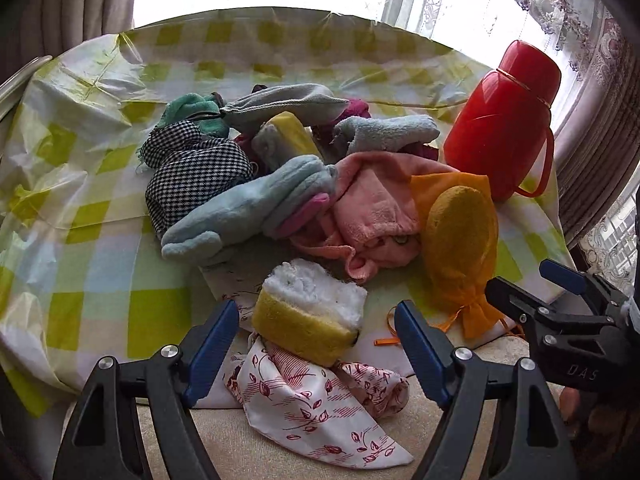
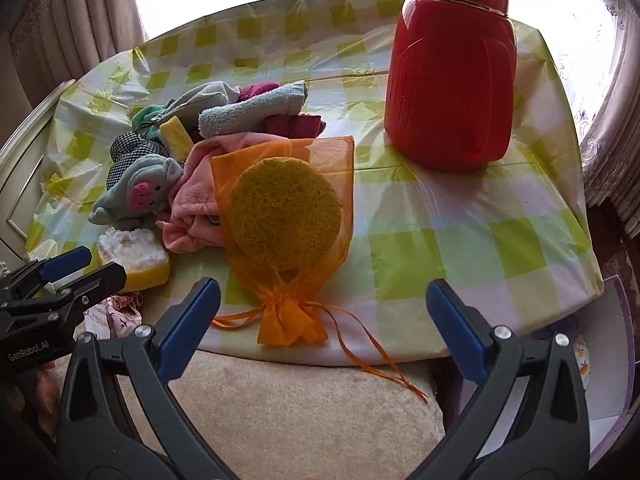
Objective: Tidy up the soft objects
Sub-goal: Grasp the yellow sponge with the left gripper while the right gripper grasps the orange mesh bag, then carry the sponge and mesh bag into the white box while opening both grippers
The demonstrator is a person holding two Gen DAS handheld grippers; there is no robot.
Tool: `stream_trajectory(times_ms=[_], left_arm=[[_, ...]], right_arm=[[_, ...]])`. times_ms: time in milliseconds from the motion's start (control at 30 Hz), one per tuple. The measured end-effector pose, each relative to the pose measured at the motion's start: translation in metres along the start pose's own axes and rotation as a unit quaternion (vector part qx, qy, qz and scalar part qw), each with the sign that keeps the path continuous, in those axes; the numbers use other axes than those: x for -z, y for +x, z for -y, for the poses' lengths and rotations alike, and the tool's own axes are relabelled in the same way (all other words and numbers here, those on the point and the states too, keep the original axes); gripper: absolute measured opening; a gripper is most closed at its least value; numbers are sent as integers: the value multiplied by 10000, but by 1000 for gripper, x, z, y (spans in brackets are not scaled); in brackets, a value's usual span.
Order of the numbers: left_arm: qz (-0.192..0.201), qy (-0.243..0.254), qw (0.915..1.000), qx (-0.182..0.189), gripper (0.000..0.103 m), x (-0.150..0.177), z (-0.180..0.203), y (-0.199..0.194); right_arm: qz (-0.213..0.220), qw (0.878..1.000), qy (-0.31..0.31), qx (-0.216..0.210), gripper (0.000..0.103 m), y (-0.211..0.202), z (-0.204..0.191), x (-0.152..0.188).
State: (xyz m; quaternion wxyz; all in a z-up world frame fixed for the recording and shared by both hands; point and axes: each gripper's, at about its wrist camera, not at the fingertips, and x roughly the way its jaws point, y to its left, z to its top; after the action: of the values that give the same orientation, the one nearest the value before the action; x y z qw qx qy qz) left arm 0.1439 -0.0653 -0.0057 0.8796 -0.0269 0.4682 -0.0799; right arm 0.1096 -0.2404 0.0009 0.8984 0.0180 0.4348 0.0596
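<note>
Both grippers stand open and hold nothing. We see the left gripper with its jaws wide, hanging low at the near edge of the table, and the yellow sponge with a white top lies between its blue fingertips, not touched by them. Under the sponge a white cloth with red leaves hangs over the table edge. The right gripper is also wide open, just in front of the tied neck of the orange bag; the bag lies flat with a round sponge inside, and its ribbons fall over the edge.

Behind these things we find the pile of soft objects: a pink towel touching the bag, a light blue plush, a checked cloth, a blue towel, a grey sock and a second yellow sponge in the middle. To the right of the pile, well apart from it, a red flask stands upright on the checked tablecloth.
</note>
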Motion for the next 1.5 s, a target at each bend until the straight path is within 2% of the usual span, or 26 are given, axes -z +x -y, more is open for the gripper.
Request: stream_trajectory(times_ms=[100, 233, 567, 633, 667, 700, 733, 1100, 1500], left_arm=[[-110, 57, 9999, -65, 77, -3, 1, 10], [-252, 87, 9996, -94, 61, -1, 2, 21], [-71, 165, 9998, -76, 51, 7, 4, 17], [-27, 168, 9998, -92, 50, 7, 5, 15], [12, 168, 9998, -99, 49, 8, 5, 13], [60, 170, 9998, -108, 49, 8, 5, 11], [102, 176, 9997, -116, 49, 7, 6, 10], [685, 36, 9975, -148, 48, 6, 10, -25], [884, 455, 9946, 310, 48, 19, 69, -50]], right_arm=[[-91, 9998, -164, 24, 103, 14, -8, -5], [-184, 9994, -277, 105, 103, 32, -15, -12], [-216, 9983, -442, 305, 103, 59, -24, -27], [-297, 9981, -453, 278, 95, 64, -25, -28], [-352, 9981, -446, 254, 82, 67, -25, -27], [-391, 9981, -426, 223, 77, 68, -23, -26], [-372, 9983, -392, 201, 77, 67, -22, -26], [50, 10000, 78, -5, 76, 26, -1, -15], [273, 9984, 498, -78, 76, -32, 43, 16]])
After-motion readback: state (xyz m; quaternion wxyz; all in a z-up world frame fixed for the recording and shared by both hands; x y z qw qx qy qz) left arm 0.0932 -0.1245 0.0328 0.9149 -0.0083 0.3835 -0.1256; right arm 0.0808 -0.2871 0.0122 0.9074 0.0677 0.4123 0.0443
